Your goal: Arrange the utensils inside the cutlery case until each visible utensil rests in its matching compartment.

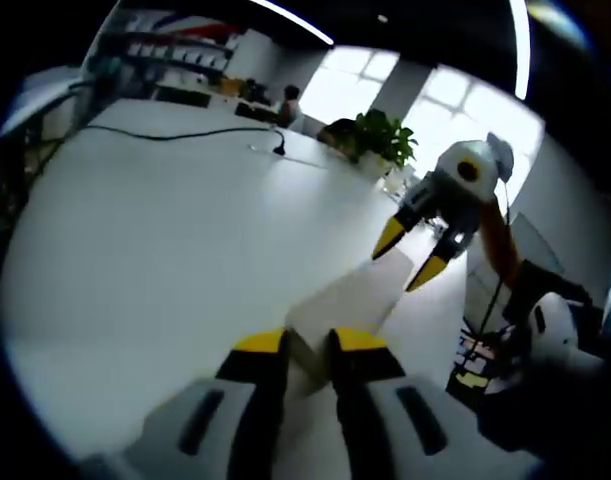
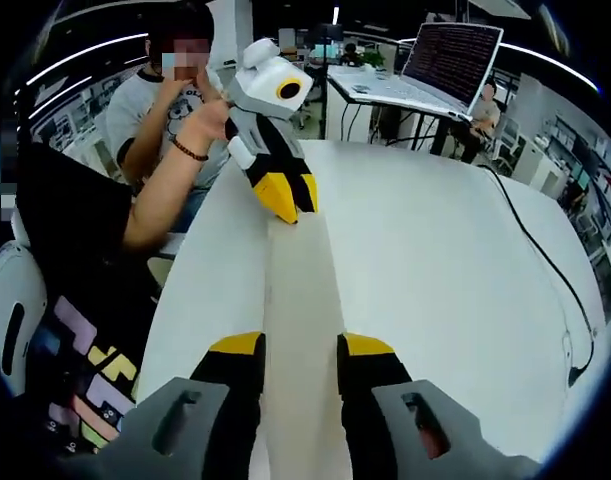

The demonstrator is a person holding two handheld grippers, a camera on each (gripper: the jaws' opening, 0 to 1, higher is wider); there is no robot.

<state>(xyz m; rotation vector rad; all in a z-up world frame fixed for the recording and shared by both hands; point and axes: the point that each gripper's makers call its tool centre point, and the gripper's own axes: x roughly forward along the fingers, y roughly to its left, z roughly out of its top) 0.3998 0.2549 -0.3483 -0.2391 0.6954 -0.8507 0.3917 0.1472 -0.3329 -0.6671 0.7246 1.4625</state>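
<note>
A long, pale cutlery case [image 2: 303,300] stretches over the white table [image 2: 435,260], lid side up, its contents hidden. My right gripper [image 2: 301,350] straddles its near end, with both yellow-tipped jaws pressed against the case's sides. At the far end, my left gripper [image 2: 285,200] pinches the case with its tips close together. In the left gripper view, the left gripper [image 1: 310,345] clamps the case's near corner [image 1: 330,315]. There the right gripper [image 1: 410,255] holds the far end, jaws spread to the case's width.
A person [image 2: 165,130] sits at the table's left edge in a chair [image 2: 15,300]. An open laptop [image 2: 450,55] stands on a desk behind. A black cable [image 2: 545,260] runs along the table's right side. A potted plant [image 1: 380,140] stands beyond the far edge.
</note>
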